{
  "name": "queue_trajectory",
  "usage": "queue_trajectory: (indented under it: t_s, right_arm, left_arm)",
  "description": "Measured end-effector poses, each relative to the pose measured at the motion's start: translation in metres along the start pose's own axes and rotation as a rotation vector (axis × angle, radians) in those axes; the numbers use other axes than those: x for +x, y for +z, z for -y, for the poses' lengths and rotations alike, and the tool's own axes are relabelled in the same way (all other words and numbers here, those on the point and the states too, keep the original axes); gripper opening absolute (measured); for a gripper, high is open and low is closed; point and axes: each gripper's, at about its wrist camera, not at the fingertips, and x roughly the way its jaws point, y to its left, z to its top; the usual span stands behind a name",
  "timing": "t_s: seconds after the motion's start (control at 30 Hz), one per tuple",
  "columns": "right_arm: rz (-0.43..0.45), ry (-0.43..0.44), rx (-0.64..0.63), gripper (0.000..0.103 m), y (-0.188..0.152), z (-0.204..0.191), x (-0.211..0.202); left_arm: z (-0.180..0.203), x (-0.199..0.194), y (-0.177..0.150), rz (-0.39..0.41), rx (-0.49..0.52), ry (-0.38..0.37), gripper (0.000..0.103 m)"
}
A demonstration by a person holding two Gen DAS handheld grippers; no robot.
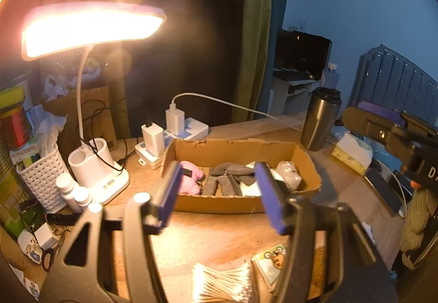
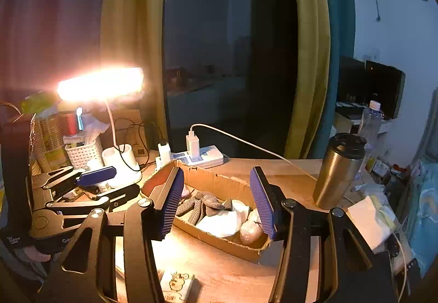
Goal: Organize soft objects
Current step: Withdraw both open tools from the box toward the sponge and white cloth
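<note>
A shallow cardboard box lies in the middle of the wooden desk. Inside it are a pink plush toy, grey striped socks, a white cloth and a plastic-wrapped bundle. My left gripper hovers in front of the box with its blue pads apart and nothing between them. My right gripper hangs over the box's near right end, also open and holding nothing. The right wrist view also shows the left gripper off to the left of the box.
A lit desk lamp glares at the left over a white basket and small bottles. A power strip with chargers sits behind the box, and a steel tumbler and tissue pack stand at right. Cotton swabs lie near me.
</note>
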Motion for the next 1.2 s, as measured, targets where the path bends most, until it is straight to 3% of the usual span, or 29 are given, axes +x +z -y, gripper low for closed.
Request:
queue_trajectory:
  t_s: [0.63,1.2]
  right_arm:
    - [-0.016,-0.077,0.034,0.054,-0.042,0.027,-0.056]
    - [-0.127,-0.101,0.113,0.054,-0.104,0.054,-0.059]
  left_arm:
    - [0.034,-0.036,-0.01,0.046,0.017,-0.084,0.077]
    - [0.077,-0.012,-0.039,-0.07,0.088,-0.14,0.077]
